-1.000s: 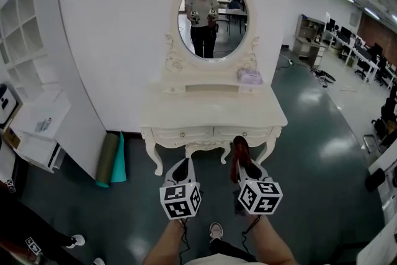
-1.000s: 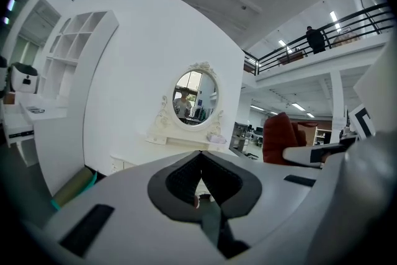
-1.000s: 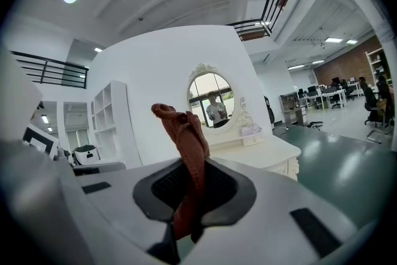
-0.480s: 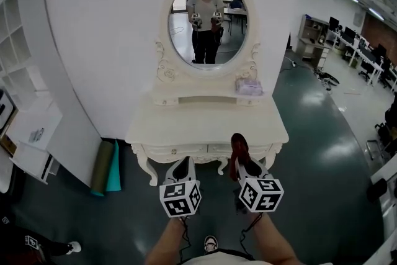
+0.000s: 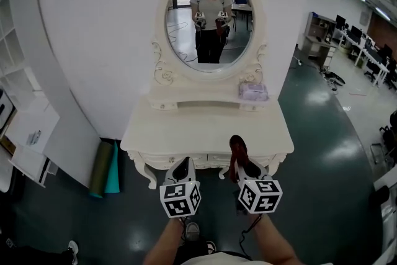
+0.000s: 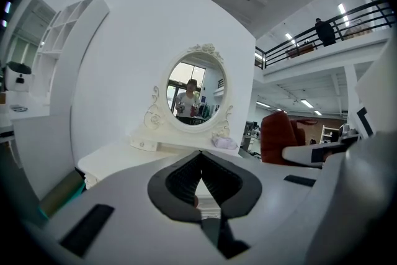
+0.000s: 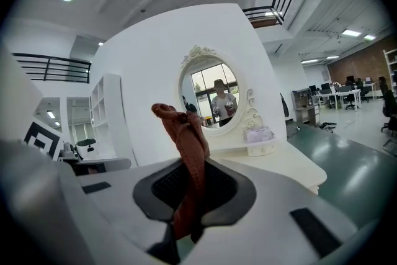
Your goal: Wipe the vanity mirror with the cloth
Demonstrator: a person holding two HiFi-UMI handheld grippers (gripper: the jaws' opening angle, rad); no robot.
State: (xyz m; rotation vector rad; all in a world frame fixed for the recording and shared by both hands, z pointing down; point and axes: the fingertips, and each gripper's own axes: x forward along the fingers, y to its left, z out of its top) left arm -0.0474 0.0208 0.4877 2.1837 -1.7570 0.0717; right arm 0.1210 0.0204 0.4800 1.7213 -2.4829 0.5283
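**Cloth clamped in the right gripper, well short of the mirror**

The oval vanity mirror [image 5: 209,20] is seen upright at the back edge of a cream dressing table [image 5: 186,127], against a white wall. In its glass a person holding both grippers is reflected. A pale lavender pack [image 5: 253,91] is set on the raised shelf at the table's back right corner, just below the mirror's frame.

Both grippers are held side by side near the table's front edge, well apart from the mirror. The jaws of the right gripper [image 5: 243,166] are closed on the dark red cloth [image 5: 237,149], which is bunched and stands up out of the jaws as a twisted strip [image 7: 186,146]. The jaws of the left gripper [image 5: 181,166] are brought together at their tips, and nothing is held between them [image 6: 200,172].

On the floor to the left of the table, rolled mats [image 5: 107,167] are leaned by a white shelf unit [image 5: 28,102].
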